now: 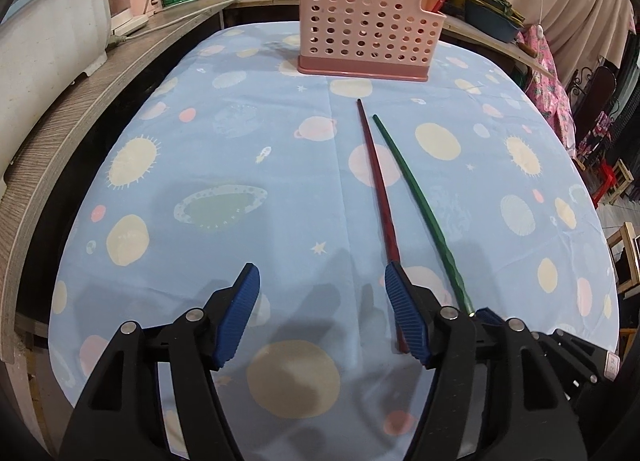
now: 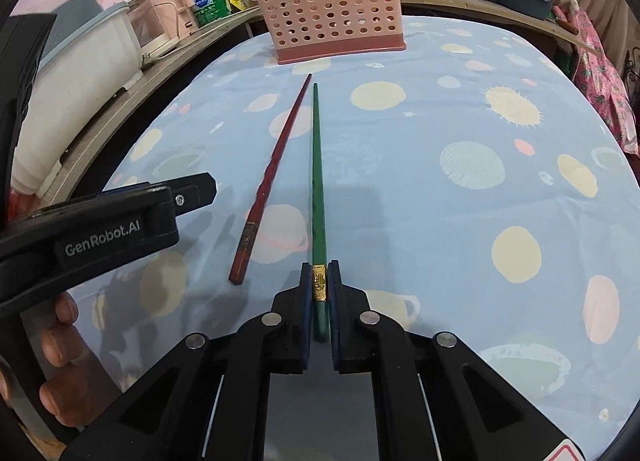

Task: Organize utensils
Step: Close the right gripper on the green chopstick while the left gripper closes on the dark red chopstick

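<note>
Beside the red chopstick (image 2: 267, 181), green chopstick (image 2: 318, 181) between right gripper (image 2: 320, 281) pads

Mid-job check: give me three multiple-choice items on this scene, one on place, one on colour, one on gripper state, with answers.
1. Where does the pink utensil basket stand?
A. far end of the table
B. floor
C. beside the grippers

2. Which chopstick does the right hand-held gripper clamp?
A. red
B. green
C. black

3. The left hand-held gripper is:
A. shut on the red chopstick
B. open
C. out of view

Answers:
A, it stands beyond both chopstick tips.
B, the green chopstick sits between shut pads; the red chopstick lies free.
B, its pads are spread apart.
</note>
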A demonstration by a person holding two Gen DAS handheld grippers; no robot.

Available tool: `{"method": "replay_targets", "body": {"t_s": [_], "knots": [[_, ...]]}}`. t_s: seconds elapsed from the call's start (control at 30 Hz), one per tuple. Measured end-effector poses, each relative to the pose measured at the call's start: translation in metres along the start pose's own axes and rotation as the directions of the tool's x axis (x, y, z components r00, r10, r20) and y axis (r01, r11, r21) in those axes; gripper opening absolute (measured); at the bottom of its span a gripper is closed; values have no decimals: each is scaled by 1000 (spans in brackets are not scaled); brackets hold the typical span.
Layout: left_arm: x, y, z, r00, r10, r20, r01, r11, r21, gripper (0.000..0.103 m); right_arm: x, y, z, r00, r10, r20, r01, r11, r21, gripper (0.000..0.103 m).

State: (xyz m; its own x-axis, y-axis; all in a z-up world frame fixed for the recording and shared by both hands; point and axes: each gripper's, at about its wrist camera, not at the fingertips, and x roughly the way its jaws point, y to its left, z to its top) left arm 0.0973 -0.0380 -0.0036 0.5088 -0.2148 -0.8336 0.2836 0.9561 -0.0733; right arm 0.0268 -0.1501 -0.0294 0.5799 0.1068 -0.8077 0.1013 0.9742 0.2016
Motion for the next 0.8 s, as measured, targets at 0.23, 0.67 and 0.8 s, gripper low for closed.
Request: {"method": "replay_targets", "body": {"t_s": [0.23,0.67,0.8], "knots": [[4,-15,-10,999,-23,-25,24,999,40,62,-6,-21,-1,999,-30,18,29,998,59,7],[17,-25,-21,998,-23,-62,28,997,72,62,-7,-23,-3,999,-39,22,38,998,54,7],[18,-27,-23,999,-10,-50,15,996,93,60,-6,-23,-3,999,-38,23,36,998,56,7]]}}
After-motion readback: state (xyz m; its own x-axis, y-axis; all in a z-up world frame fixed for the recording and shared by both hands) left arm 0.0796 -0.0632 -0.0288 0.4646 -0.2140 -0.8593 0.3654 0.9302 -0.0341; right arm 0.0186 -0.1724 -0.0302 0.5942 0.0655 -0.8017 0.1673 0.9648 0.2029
